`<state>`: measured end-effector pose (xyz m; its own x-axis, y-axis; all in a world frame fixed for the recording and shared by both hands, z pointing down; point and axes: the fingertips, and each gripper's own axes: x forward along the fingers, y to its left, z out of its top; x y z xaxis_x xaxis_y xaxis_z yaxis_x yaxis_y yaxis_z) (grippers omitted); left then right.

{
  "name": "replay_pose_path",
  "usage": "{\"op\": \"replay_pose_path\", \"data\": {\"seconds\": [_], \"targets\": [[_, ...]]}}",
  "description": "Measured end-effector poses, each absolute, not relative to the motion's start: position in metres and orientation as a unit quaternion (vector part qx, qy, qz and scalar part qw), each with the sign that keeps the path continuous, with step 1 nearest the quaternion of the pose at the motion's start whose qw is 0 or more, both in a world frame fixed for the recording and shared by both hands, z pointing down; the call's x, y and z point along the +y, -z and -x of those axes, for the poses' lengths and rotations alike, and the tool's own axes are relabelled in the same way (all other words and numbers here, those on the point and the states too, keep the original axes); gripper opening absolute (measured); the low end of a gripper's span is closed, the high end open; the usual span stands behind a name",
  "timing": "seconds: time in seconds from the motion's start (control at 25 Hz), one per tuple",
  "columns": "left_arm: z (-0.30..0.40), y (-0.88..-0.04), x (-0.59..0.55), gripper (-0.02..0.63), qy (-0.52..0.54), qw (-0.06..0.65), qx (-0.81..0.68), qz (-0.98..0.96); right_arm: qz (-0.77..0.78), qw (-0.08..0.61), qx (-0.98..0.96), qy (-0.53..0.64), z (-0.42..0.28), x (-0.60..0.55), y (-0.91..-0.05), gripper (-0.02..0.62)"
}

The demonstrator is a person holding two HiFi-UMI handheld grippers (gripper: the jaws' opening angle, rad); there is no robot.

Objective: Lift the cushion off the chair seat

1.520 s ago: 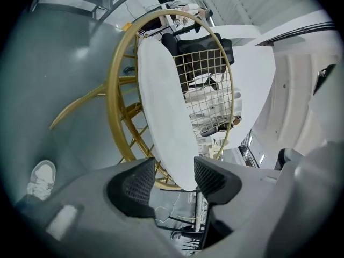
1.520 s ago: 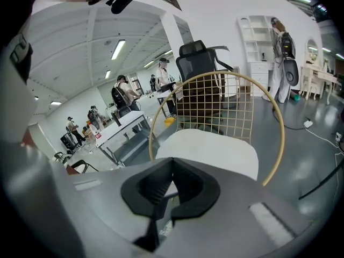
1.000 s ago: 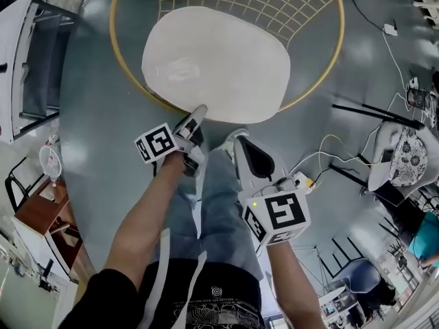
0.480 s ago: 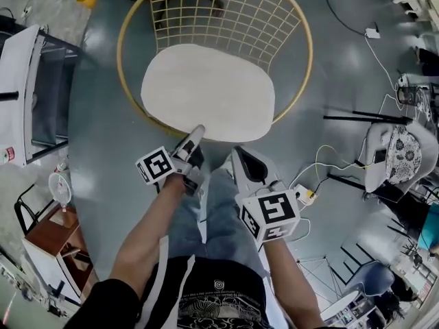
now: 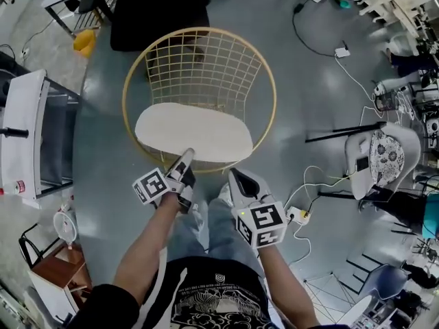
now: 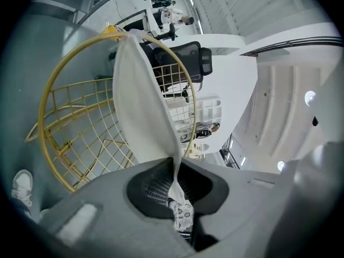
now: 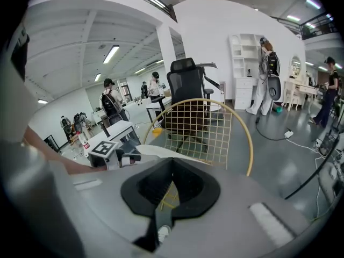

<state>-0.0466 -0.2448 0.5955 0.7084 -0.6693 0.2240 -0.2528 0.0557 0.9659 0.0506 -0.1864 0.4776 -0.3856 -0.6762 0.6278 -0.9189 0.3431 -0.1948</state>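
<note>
Off-white, oval, thin fabric cushion (image 5: 192,132) pinched by its near hem right at the tips of the left tongs (image 5: 185,157), jaws just closing further and clamped on that hem. Seen along those tongs, stretched away from the tips as a tilted sheet toward the far rim of the round gold wire-mesh chair (image 5: 206,67). Near edge raised off the seat, far edge seemingly resting on the mesh, though hard to tell for sure. Judged as mid-lift, not yet clear of the seat. Right tongs (image 5: 232,177) just to the right of the left pair and just short of the cushion's front edge, shut on nothing, with only gold wire and grey floor (image 5: 103,149) beyond the tips. Risks from here: held by one thin hem on one side only, so liable to slip out of the left tongs on any drag or snag of the far end against the wire grid. Liable also to sag and fold on the unsupported right side and swing against the gold rim, and, once snagged, to tug the light chair along. Safer with a second grip from the right tongs on the front edge before going higher. Well ahead of both tongs, past the wire chair, a black mesh-backed office chair (image 7: 185,79). Off to the right of the right tongs, a white power strip with its cable (image 5: 298,216) on the floor, a trip hazard on any step back.
</note>
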Motion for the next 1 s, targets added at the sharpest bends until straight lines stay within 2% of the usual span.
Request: {"op": "replay_pose_path", "data": {"seconds": [0.24, 0.48, 0.72, 0.88, 1.0], "targets": [[0.059, -0.551, -0.248, 0.026, 0.138, 0.595, -0.352, -0.709, -0.524, 0.202, -0.784, -0.264, -0.051, -0.181, -0.45, 0.0], [0.039, -0.487, -0.239, 0.026, 0.238, 0.625, -0.285, -0.686, -0.533, 0.167, -0.789, -0.256, -0.051, -0.181, -0.425, 0.0], [0.039, -0.452, -0.229, 0.026, 0.216, 0.578, -0.319, -0.72, -0.529, 0.128, -0.802, -0.246, -0.059, -0.183, -0.399, 0.0], [0.019, -0.41, -0.221, 0.027, 0.265, 0.585, -0.308, -0.702, -0.515, 0.111, -0.818, -0.233, -0.064, -0.184, -0.377, 0.0], [0.009, -0.392, -0.214, 0.028, 0.263, 0.566, -0.321, -0.713, -0.503, 0.1, -0.83, -0.22, -0.069, -0.185, -0.362, 0.0]]}}
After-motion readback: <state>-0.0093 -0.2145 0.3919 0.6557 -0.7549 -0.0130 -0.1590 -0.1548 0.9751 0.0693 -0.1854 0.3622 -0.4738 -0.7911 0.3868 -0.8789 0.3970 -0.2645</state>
